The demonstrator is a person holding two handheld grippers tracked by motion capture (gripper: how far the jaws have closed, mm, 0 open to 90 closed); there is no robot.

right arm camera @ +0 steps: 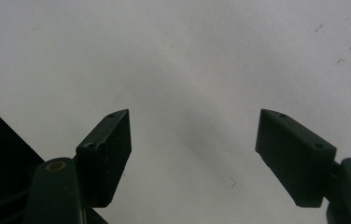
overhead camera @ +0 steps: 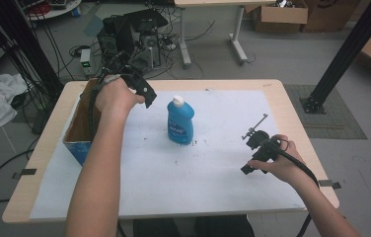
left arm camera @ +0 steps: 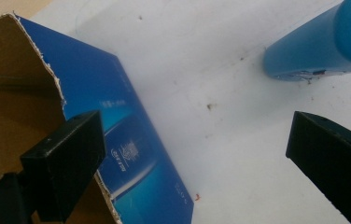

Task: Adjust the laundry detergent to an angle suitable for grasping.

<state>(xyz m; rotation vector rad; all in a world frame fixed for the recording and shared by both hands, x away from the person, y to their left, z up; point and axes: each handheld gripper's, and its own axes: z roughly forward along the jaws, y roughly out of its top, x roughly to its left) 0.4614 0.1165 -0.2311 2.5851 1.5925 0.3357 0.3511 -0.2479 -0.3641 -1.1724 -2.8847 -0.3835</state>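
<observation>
Blue detergent bottle [overhead camera: 180, 122] upright, centre of white-papered surface [overhead camera: 213, 182], right of open cardboard box [overhead camera: 81, 129]. Left tongs [overhead camera: 146, 97] wide, empty, upper left, near bottle. Right tongs [overhead camera: 256, 126] wide, empty, right side. Advice: approach bottle level, straddle body squarely, close gently to avoid tipping.

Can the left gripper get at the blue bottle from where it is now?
Probably yes. The left gripper hovers open beside the upright blue bottle, with bare white paper between them; the cardboard box lies on its other side.
</observation>
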